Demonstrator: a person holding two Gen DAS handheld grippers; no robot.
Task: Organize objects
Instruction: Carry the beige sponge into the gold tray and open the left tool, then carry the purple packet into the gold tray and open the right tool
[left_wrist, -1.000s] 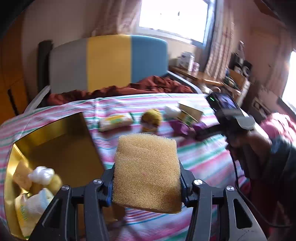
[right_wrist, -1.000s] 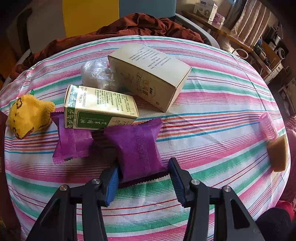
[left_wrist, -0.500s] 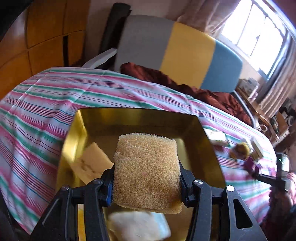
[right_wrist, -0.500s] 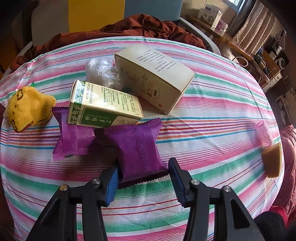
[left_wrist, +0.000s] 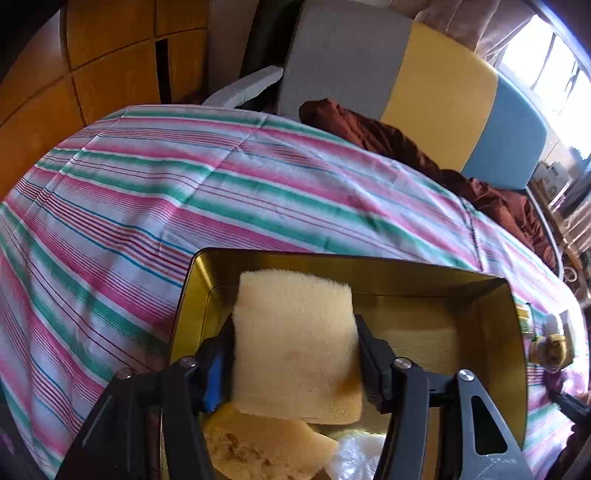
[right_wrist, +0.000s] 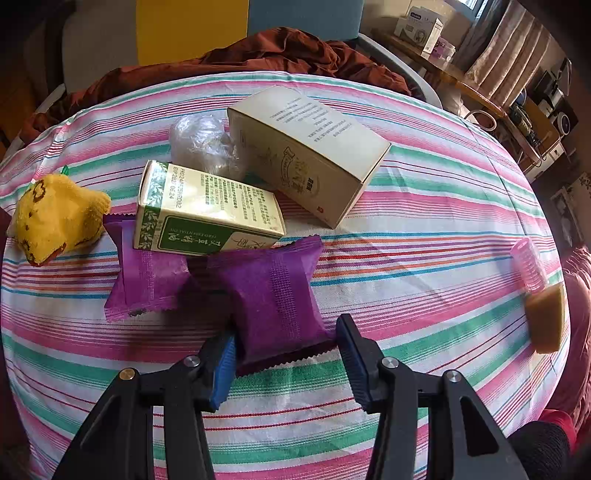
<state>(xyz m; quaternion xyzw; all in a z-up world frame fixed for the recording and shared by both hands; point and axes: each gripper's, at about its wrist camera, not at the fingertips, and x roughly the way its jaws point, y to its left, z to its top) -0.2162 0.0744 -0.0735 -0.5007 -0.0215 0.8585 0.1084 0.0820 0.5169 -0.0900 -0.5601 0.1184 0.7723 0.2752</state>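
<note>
My left gripper is shut on a yellow sponge and holds it over the gold tray, low inside it. Under it lie another sponge piece and a white wrapped thing. My right gripper is open, its fingers on either side of the near end of a purple packet that lies on the striped cloth. A second purple packet, a green-and-cream box, a larger beige box, a clear plastic ball and a yellow plush toy lie behind it.
A pink hair roller and a brown sponge block lie at the cloth's right edge. A brown blanket and a grey, yellow and blue headboard are at the back. A wooden wardrobe stands far left.
My left gripper has swung left with the sponge, from above the cloth to over the gold tray, and has come down into it. My right gripper has stayed open around the purple packet.
</note>
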